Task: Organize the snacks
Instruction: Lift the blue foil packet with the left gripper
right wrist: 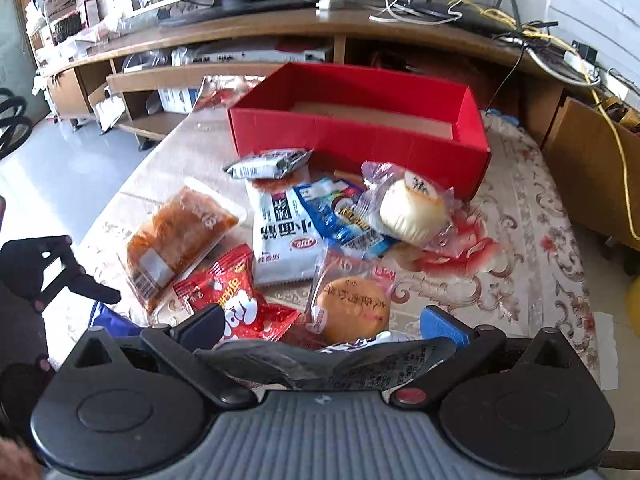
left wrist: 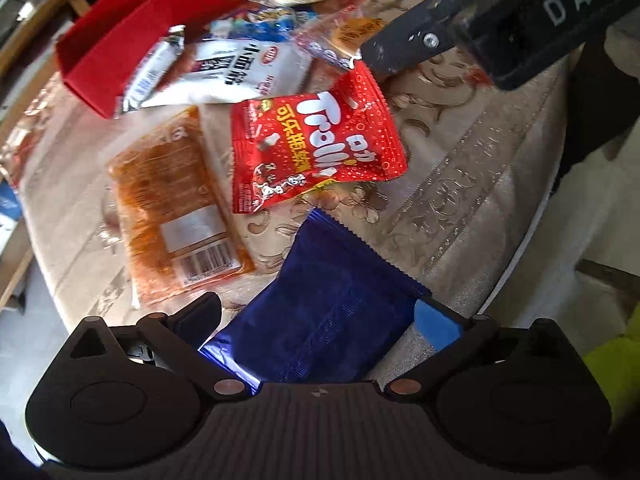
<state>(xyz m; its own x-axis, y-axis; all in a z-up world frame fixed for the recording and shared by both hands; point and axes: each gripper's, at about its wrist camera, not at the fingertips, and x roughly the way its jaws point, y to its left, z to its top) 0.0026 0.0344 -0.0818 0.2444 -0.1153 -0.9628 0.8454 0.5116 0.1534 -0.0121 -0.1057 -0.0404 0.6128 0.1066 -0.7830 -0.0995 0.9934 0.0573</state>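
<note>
Snack packets lie in a heap on the table before a red box (right wrist: pixel 360 140), whose wall also shows in the left wrist view (left wrist: pixel 108 48). My left gripper (left wrist: pixel 316 316) is open, its fingers on either side of a dark blue packet (left wrist: pixel 320 312). Beyond it lie a red Trolli bag (left wrist: pixel 316 144) and an orange packet (left wrist: pixel 176 208). My right gripper (right wrist: pixel 324 328) is open over a dark crumpled wrapper (right wrist: pixel 320 364), close to a wrapped brown cake (right wrist: pixel 352 308). I cannot tell whether either gripper touches its packet. The Trolli bag (right wrist: pixel 236 300) and a white bun (right wrist: pixel 412 212) show in the right wrist view.
A white packet (right wrist: pixel 284 236), a blue packet (right wrist: pixel 340 212) and a silver bar (right wrist: pixel 268 166) lie in the heap. The patterned tablecloth (right wrist: pixel 520 240) is bare on the right. A TV stand (right wrist: pixel 240 36) stands behind the table. The table edge (left wrist: pixel 532 236) runs at the right.
</note>
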